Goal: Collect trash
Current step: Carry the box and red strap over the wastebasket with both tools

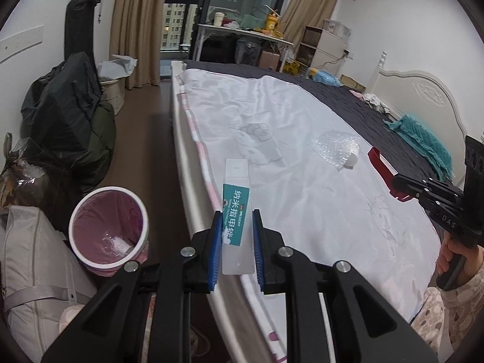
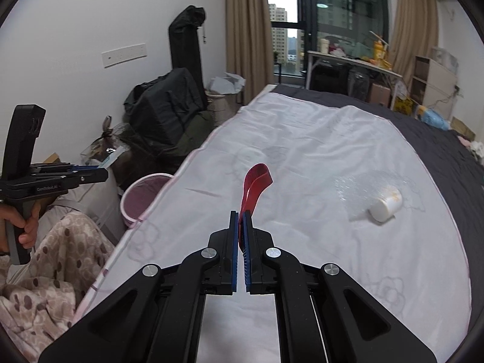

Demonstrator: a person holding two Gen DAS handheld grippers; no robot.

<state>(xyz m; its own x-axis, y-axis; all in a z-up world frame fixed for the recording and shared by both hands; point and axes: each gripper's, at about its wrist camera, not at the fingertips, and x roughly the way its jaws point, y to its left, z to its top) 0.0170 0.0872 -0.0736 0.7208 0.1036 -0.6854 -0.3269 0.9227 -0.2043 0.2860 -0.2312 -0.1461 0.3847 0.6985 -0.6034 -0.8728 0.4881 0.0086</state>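
Note:
My left gripper [image 1: 236, 214] is shut on a clear plastic packet with a teal label [image 1: 236, 211], held over the bed's left edge, right of the pink-lined trash bin [image 1: 109, 224] on the floor. My right gripper [image 2: 242, 214] is shut on a red plastic strip [image 2: 255, 184] above the white sheet; it also shows in the left wrist view [image 1: 393, 178]. A piece of bubble wrap [image 1: 335, 146] and a small white bottle [image 2: 385, 204] lie on the sheet. The left gripper shows in the right wrist view [image 2: 99, 169], above and left of the bin [image 2: 145, 193].
The bed [image 1: 302, 157] has a white sheet over a dark cover, with a teal cloth [image 1: 423, 136] near the headboard. Black bags [image 1: 69, 115] and a grey bag [image 1: 30, 251] crowd the floor by the left wall. A cluttered desk [image 1: 245, 33] stands by the window.

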